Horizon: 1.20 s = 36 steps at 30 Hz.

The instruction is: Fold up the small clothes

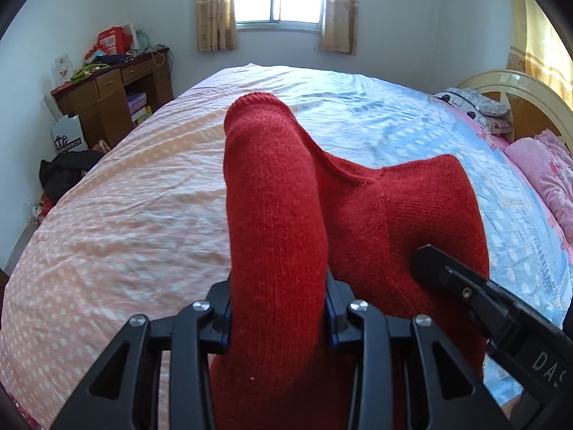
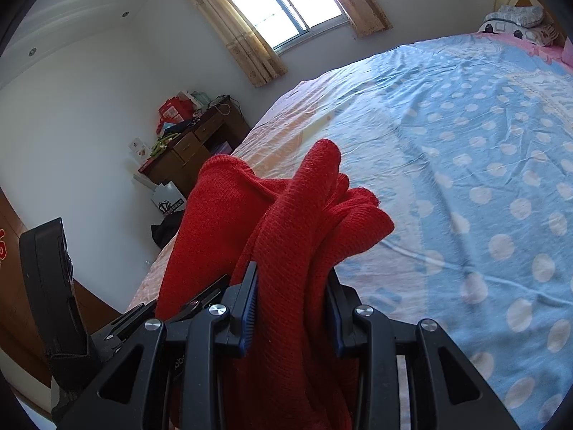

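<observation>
A red knitted garment is held up over the bed. My left gripper is shut on a rolled part of it, which sticks up between the jaws. My right gripper is shut on a bunched fold of the same red garment. The right gripper also shows in the left wrist view, at the garment's right side. The left gripper's body shows at the left of the right wrist view. The fingertips of both are hidden by the cloth.
The bed sheet is pink with white dots on the left and blue with white dots on the right. Pillows lie by the headboard. A wooden desk with clutter stands by the far wall, with bags on the floor below it.
</observation>
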Each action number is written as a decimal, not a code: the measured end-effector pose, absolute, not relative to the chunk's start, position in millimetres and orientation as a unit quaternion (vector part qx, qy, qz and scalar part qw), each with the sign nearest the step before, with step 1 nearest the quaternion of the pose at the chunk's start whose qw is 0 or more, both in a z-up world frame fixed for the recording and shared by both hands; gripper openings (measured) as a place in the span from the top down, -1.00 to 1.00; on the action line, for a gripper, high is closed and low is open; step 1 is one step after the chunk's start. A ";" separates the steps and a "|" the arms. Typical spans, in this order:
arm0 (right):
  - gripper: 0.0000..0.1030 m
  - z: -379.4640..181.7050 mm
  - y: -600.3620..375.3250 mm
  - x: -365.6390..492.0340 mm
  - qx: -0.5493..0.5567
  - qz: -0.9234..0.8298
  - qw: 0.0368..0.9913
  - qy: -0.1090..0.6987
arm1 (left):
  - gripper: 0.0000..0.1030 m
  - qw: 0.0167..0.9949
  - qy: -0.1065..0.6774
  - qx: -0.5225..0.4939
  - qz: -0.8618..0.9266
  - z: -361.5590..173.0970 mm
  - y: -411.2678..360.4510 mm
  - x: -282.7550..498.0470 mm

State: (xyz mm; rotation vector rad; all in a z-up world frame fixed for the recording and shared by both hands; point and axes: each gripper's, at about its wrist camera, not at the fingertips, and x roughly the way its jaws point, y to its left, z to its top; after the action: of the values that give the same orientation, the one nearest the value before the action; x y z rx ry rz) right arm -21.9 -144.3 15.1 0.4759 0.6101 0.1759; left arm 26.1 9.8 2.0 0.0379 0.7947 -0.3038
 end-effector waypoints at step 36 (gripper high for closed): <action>0.33 23.6 54.0 99.6 0.176 0.256 0.886 0.345 | 0.26 0.933 0.359 -0.016 0.030 8.9 189.6 91.9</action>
State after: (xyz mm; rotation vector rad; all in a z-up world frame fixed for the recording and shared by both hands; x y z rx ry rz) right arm 99.6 54.0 23.6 0.3659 0.7170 0.5323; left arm 91.9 189.6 8.9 -0.0337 0.7342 0.0620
